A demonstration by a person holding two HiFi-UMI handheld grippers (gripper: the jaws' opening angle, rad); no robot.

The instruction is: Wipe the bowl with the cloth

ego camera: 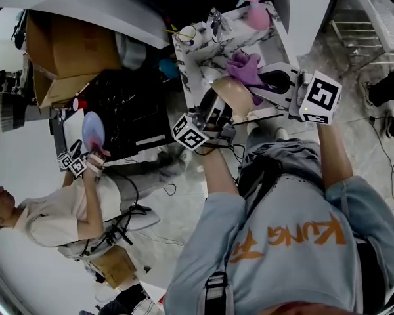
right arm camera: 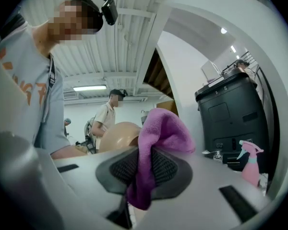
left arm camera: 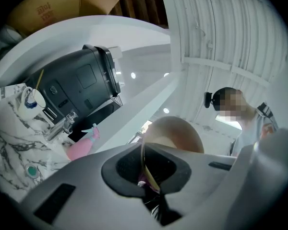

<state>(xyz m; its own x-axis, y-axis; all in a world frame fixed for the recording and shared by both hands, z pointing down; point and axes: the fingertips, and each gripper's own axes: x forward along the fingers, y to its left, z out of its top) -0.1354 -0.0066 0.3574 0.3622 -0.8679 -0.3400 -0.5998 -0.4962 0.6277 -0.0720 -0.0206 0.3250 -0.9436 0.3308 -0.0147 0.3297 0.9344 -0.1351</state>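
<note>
**Bowl and cloth both gripped above the counter**

Pinches the thin rim of the tan bowl (left arm camera: 175, 135) in the left gripper (left arm camera: 151, 176), pads pressed tight on it. Holds the bowl raised and tipped on edge. Clamps the purple cloth (right arm camera: 163, 128) in the right gripper (right arm camera: 144, 169) — bunched above the pads, a tail hanging below. Brings the cloth right against the bowl's far edge in the head view, contact hard to tell. Beyond — a marbled countertop (ego camera: 200, 61) with a pink spray bottle (ego camera: 256, 15), and a second person (ego camera: 46, 218) off to the left.

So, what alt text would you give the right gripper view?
The right gripper pinches a purple cloth between its fingers, with a tan bowl behind it. A pink spray bottle stands at the far right.
</note>
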